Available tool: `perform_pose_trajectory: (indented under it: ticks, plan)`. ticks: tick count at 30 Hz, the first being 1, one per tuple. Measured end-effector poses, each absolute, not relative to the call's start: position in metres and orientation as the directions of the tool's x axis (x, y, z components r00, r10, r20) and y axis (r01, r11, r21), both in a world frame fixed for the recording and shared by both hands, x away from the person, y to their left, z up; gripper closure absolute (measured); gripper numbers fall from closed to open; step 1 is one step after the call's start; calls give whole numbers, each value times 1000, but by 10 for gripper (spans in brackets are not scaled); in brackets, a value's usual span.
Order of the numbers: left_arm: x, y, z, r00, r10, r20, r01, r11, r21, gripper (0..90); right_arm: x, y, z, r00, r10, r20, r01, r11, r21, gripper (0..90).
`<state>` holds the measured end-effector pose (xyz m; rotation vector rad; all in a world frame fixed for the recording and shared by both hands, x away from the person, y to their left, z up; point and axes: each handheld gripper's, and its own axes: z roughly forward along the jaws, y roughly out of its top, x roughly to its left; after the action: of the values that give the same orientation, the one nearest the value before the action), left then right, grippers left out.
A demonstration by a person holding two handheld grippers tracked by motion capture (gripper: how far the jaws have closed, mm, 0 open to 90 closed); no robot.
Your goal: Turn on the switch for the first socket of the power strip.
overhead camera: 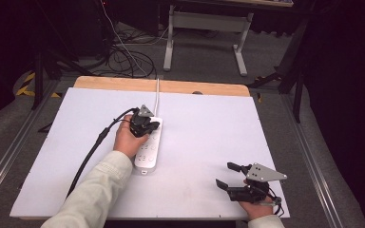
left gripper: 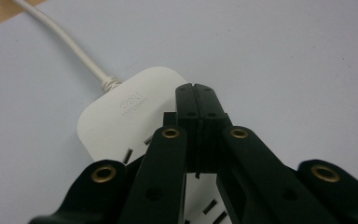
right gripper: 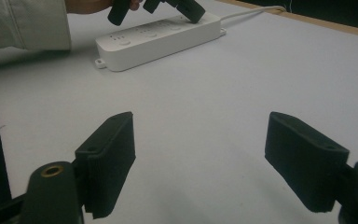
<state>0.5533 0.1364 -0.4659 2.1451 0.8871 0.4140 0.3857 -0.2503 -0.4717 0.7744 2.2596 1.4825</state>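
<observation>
A white power strip [overhead camera: 148,148] lies left of the middle of the white board [overhead camera: 209,128], and its cable [overhead camera: 157,92] runs off over the far edge. My left gripper [overhead camera: 155,126] is shut, its tips down on the strip's far end. In the left gripper view the two pads [left gripper: 186,100] are pressed together over the strip [left gripper: 116,116], just past the cable entry [left gripper: 109,83], with nothing visible between them. My right gripper [overhead camera: 224,174] stands open near the front right, holding nothing. Its pads [right gripper: 109,158] point across the bare board toward the strip [right gripper: 158,37] and the left gripper [right gripper: 191,9].
The board lies on a wooden table [overhead camera: 123,83] whose far strip shows bare. Metal rails [overhead camera: 313,161] run along both sides. On the floor beyond are loose cables [overhead camera: 128,57] and a white desk frame [overhead camera: 204,33]. A pale sleeve [overhead camera: 95,190] comes in at the lower left.
</observation>
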Motion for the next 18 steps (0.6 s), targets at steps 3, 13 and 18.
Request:
perform_pose_trajectory:
  ticks: [3,13,18]
  plan:
    - [552,135,-466,706,708,19,459,-477,750,900,386,-250,-472,-799,601,21,259,312,914,247]
    - [553,136,-463,708,706,10,465,-477,746,900,385,-250,-472,-799,601,19,258,313,914,247]
    - [549,135,-449,702,712,2,468,-464,752,900,388,-249,-472,-800,600,21,260,315,913,247]
